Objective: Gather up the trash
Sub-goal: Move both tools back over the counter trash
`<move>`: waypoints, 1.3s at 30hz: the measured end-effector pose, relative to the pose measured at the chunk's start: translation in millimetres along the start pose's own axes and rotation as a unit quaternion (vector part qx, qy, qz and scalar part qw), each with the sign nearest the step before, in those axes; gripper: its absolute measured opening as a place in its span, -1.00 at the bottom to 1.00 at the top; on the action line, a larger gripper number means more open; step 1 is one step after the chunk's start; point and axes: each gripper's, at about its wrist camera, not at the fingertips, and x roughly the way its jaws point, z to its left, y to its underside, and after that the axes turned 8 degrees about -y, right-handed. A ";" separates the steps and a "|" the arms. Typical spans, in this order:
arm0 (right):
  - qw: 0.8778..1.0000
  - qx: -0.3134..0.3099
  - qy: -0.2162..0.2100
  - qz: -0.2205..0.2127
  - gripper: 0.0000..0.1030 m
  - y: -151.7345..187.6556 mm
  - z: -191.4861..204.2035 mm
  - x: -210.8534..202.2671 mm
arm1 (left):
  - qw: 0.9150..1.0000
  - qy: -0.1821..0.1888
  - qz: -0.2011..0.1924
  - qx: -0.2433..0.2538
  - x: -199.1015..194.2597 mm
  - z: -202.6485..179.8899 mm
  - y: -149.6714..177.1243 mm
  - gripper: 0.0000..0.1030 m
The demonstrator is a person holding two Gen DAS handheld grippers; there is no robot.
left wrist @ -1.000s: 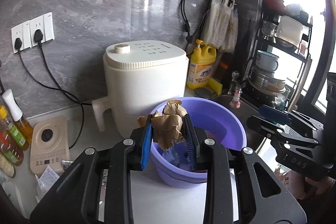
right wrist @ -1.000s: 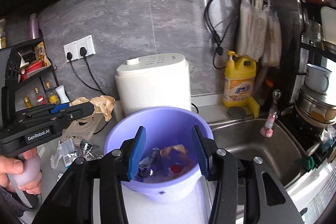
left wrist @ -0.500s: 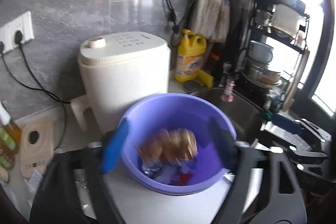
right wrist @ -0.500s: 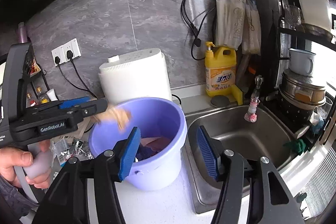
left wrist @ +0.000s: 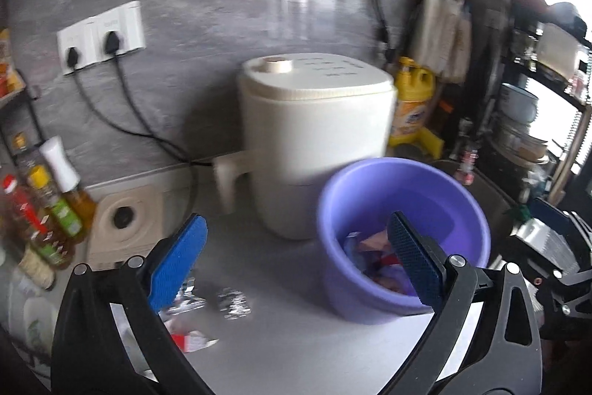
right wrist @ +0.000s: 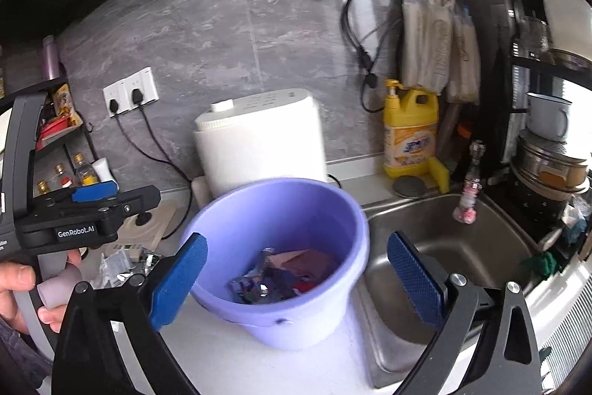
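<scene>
A purple bucket (left wrist: 444, 195) (right wrist: 325, 210) stands on the grey counter and holds brown paper (right wrist: 299, 260) and several wrappers. My left gripper (left wrist: 296, 254) is open and empty, to the left of the bucket; it also shows from the side in the right wrist view (right wrist: 111, 195). Silver and red wrappers (left wrist: 233, 300) lie on the counter below it, and they show in the right wrist view (right wrist: 122, 263). My right gripper (right wrist: 296, 269) is open and empty, above the bucket's near rim.
A white appliance (left wrist: 314, 136) stands behind the bucket. A steel sink (right wrist: 444, 247) lies to the right, with a yellow detergent jug (right wrist: 410, 132) behind it. Sauce bottles (left wrist: 48, 210) and a beige scale (left wrist: 125, 217) are at the left. A dish rack (right wrist: 547, 136) is at the far right.
My left gripper opened and dropped the crumpled brown paper into the bucket, then swung left. My right gripper opened wider and shifted.
</scene>
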 end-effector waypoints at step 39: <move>0.981 -0.084 -0.159 0.077 0.86 49.3 158.5 61.9 | 0.980 -0.152 0.062 -0.113 -55.8 162.4 135.5 0.88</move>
